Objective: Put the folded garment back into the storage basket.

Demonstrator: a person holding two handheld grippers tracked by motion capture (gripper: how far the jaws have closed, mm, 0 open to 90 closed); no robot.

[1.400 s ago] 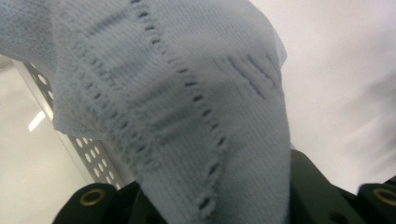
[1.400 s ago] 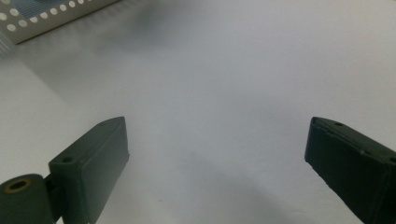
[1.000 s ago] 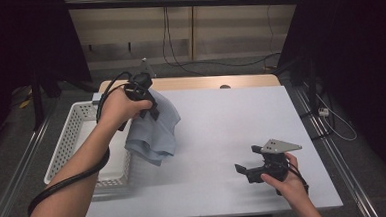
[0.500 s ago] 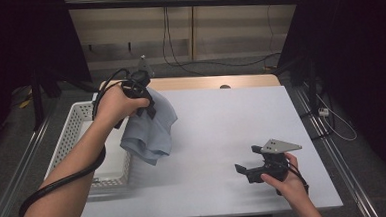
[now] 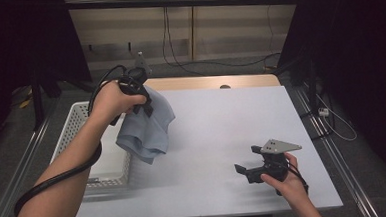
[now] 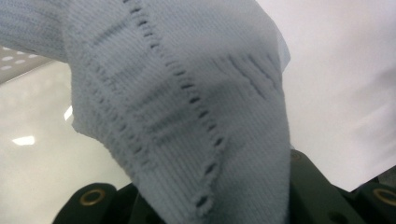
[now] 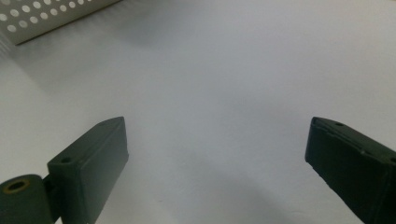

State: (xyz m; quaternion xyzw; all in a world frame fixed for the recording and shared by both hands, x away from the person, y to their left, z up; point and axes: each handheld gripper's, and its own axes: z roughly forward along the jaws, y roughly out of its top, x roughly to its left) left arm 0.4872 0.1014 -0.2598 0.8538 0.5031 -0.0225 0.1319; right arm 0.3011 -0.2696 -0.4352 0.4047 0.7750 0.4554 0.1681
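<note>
High view: left hand-held gripper [image 5: 143, 103] clamped on pale-blue knit cloth [image 5: 149, 126], lifted higher than before beside white perforated basket [image 5: 72, 132]; right hand-held gripper [image 5: 251, 160] open, idle on counter [image 5: 217, 122].

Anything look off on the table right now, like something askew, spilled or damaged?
Nothing stands out. The left gripper holds the light blue knit cloth in the air, hanging bunched beside the white perforated basket. The right gripper rests open near the table's front edge. No spill or damage shows.
</note>
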